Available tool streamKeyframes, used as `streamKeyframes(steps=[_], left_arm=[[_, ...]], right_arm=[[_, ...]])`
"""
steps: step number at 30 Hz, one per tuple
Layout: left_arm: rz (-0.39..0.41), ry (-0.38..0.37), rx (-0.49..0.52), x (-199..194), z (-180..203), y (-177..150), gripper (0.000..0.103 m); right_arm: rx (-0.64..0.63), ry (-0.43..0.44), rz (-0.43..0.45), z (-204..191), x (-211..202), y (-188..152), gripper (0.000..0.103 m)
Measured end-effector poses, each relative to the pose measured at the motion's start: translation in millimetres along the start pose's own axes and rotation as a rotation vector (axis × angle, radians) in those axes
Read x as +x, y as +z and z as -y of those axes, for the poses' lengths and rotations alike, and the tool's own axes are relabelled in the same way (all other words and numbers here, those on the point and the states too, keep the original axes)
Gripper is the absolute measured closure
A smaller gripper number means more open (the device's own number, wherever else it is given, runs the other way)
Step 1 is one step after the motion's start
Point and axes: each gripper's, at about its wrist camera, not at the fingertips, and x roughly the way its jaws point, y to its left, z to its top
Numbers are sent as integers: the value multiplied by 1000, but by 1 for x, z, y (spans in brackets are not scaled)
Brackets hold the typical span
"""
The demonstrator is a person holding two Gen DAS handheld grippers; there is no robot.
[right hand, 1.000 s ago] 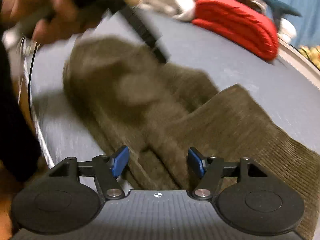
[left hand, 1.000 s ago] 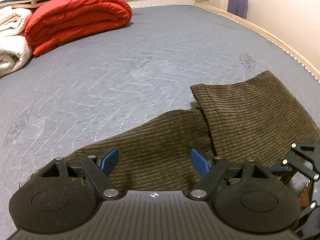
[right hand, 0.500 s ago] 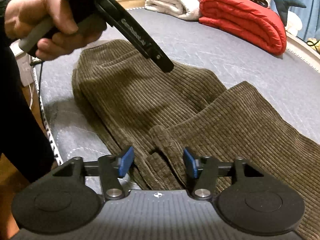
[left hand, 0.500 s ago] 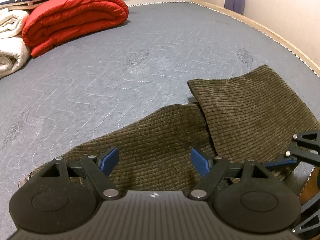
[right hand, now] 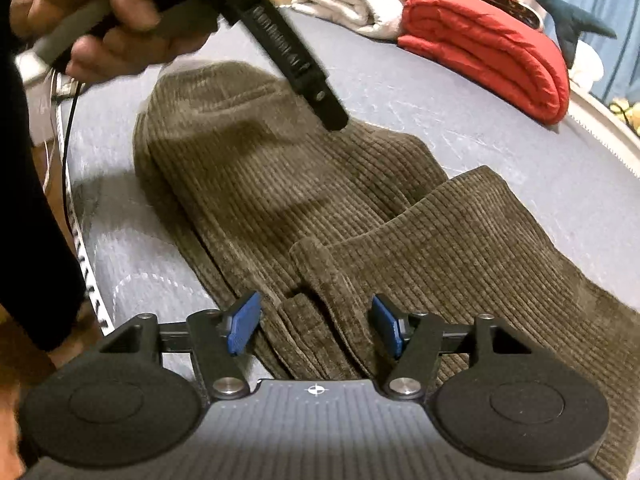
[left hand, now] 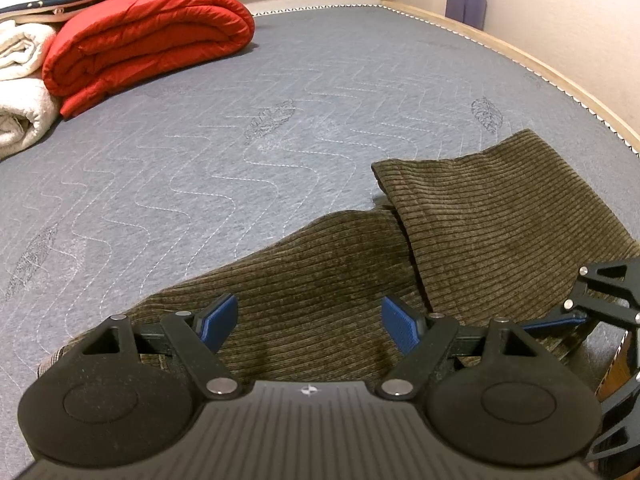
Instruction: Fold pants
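Note:
Olive-brown corduroy pants point(left hand: 480, 232) lie flat on a grey-blue quilted mattress point(left hand: 260, 148), one part overlapping another. My left gripper point(left hand: 310, 326) hovers open over the lower layer, nothing between its blue pads. In the right wrist view the pants point(right hand: 260, 184) spread from the bed's near edge. My right gripper point(right hand: 316, 328) is open over a raised fold of corduroy that sits between its pads. A hand point(right hand: 100, 12) holds the left tool at top left, one of its fingers point(right hand: 304, 76) slanting above the cloth.
A folded red quilt point(left hand: 148, 40) and white blankets point(left hand: 20, 92) are stacked at the mattress's far left. A wall point(left hand: 560, 20) runs along the right side. The bed's near edge point(right hand: 86, 256) drops to the floor at left. Black linkage of the right tool point(left hand: 600, 292) shows at right.
The right gripper's jaws have narrowed a little around the fold, and its view has gone from blurred to steady. The left gripper has stayed open and in place.

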Motion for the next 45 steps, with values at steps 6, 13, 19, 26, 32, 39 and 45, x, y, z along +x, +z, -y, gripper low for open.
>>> streamKeyframes(steps=[6, 13, 19, 26, 32, 39, 45], left_arm=[[-1, 2, 0, 0, -1, 0, 20], [0, 3, 3, 0, -1, -1, 20], [-1, 9, 18, 0, 0, -2, 20], [12, 9, 19, -4, -2, -1, 20], [15, 9, 22, -5, -1, -1, 20], [17, 2, 27, -4, 5, 4, 20], [35, -22, 47, 0, 23, 13, 20]], right_arm=[[48, 23, 5, 10, -3, 2, 40], [-22, -42, -22, 3, 5, -4, 39], [-69, -38, -27, -6, 6, -2, 66], [-47, -82, 40, -4, -7, 7, 77], [-121, -72, 150, -21, -33, 15, 77], [-235, -19, 12, -36, -7, -13, 74], [30, -59, 141, 1, -43, -5, 39]])
